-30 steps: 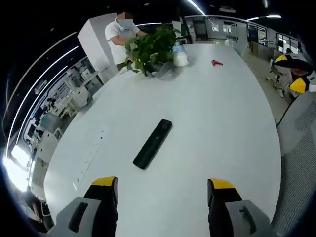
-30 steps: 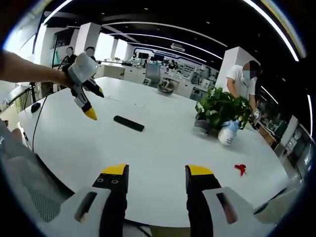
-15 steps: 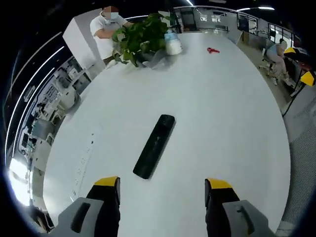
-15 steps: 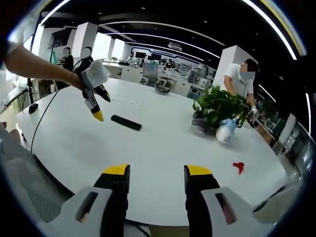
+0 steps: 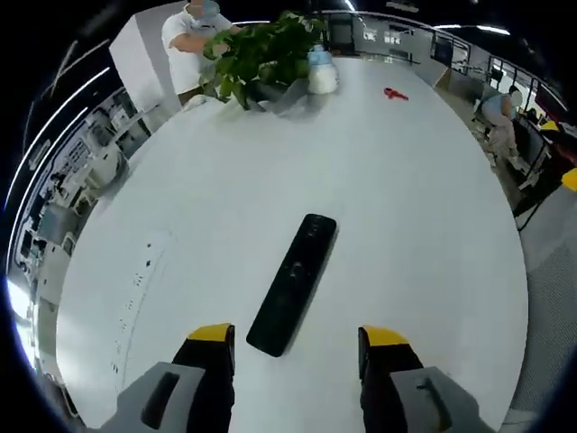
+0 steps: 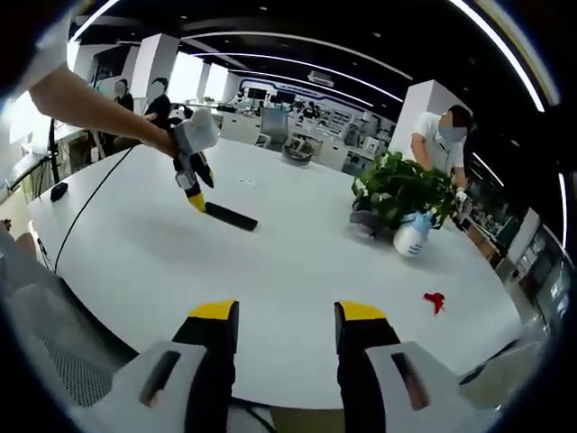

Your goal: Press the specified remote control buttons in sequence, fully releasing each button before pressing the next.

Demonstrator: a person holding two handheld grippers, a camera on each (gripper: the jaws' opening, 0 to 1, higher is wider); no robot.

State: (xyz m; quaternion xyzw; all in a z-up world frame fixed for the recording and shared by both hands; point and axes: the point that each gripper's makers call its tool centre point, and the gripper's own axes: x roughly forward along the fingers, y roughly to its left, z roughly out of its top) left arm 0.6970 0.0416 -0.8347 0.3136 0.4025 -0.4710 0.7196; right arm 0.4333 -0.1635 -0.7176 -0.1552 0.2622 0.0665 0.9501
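In the left gripper view, the left gripper [image 5: 296, 341] rises from the bottom edge with its two yellow-tipped jaws standing wide apart and nothing between them. The black remote control [image 5: 293, 281] lies flat on the white table [image 5: 424, 207], slanting from the lower centre of the frame up toward the middle, its near end just above and between the jaw tips, not touching them. At the top of the frame a potted plant [image 5: 261, 54] sits with a white spray bottle [image 5: 322, 74] just beside it on its right, and a small red object [image 5: 395, 93] lies further right. A person in a white shirt [image 5: 187, 36] stands behind the plant at upper left

In the right gripper view, the right gripper [image 6: 281, 317] comes up from the bottom centre, jaws parted a little with nothing held. At upper left the left gripper [image 6: 194, 185] points down, held by a person's arm, its yellow tip just beside the left end of the remote control [image 6: 230, 216]; whether it touches I cannot tell. The plant [image 6: 401, 194], bottle [image 6: 410, 236] and red object [image 6: 435, 300] sit on the right side of the table [image 6: 270, 271]
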